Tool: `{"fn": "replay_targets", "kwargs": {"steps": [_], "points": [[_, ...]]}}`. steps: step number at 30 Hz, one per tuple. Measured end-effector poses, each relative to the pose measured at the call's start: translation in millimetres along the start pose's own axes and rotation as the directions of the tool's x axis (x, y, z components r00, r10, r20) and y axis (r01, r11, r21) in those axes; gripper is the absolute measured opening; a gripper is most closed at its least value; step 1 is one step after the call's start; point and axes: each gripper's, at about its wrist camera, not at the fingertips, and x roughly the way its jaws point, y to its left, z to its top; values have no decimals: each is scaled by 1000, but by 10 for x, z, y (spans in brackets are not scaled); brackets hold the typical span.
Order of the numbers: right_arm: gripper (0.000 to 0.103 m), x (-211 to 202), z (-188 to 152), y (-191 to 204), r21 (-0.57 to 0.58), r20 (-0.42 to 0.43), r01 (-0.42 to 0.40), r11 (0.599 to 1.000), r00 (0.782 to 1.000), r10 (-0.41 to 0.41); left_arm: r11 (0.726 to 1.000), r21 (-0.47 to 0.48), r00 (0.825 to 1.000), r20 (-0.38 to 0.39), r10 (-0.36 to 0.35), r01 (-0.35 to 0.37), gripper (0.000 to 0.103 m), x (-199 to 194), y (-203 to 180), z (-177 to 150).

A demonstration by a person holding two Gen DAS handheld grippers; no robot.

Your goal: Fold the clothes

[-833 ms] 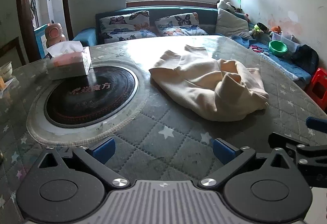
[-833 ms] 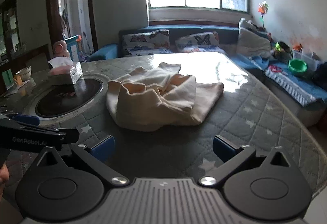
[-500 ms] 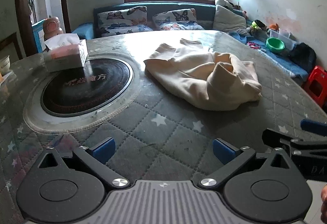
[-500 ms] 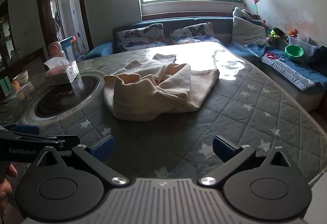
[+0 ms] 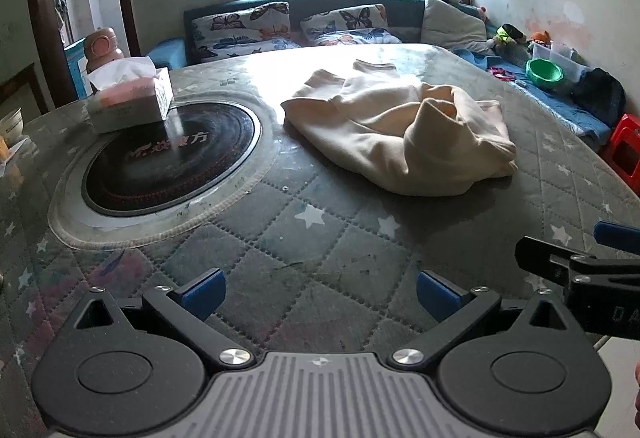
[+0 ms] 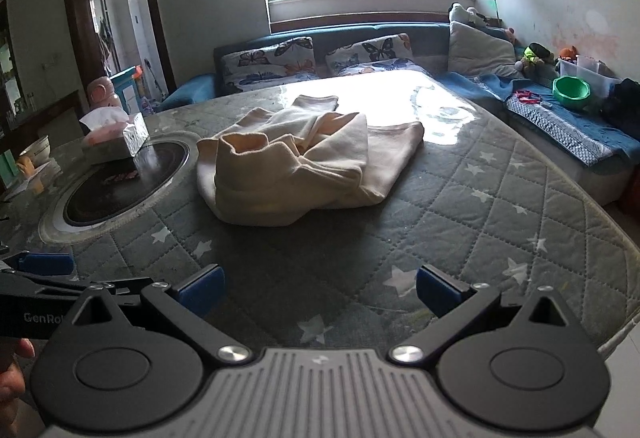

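Observation:
A cream-coloured garment (image 5: 400, 130) lies crumpled in a heap on the round table (image 5: 320, 238), with a sleeve or collar bunched up on top. In the right wrist view the same garment (image 6: 296, 162) sits in the middle of the table. My left gripper (image 5: 320, 292) stands open over the near table edge, well short of the cloth, nothing between its blue pads. My right gripper (image 6: 320, 288) is open too, also short of the cloth and empty. Each gripper shows at the edge of the other's view.
A tissue box (image 5: 128, 100) rests on the black round hotplate (image 5: 168, 162) set into the table's left half. A bowl (image 5: 10, 122) sits at the far left. A blue sofa with butterfly cushions (image 5: 288, 26) lies behind; a green basin (image 5: 544, 72) and a red stool (image 5: 626, 154) stand to the right.
Both grippers have drawn back from the table a little and tilted, so the garment sits farther up in each view. The cloth itself has not moved.

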Motion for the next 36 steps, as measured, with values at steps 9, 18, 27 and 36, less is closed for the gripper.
{"fn": "replay_targets", "kwargs": {"steps": [9,18,27,36], "points": [[103,55,1,13,-2,-18,4,1000,1000,-4,1000,-2,1000,-20,1,-1,103,68,-15,-3],[103,128,16,13,2,-36,5,1000,999,-5,1000,-4,999,-39,4,-4,103,130,-7,26],[103,179,36,9,8,-50,6,1000,999,-6,1000,-6,998,-57,5,-6,103,204,-5,46],[103,214,32,-15,19,-60,7,1000,998,-6,1000,-4,998,-70,9,-9,103,248,-25,58]]}}
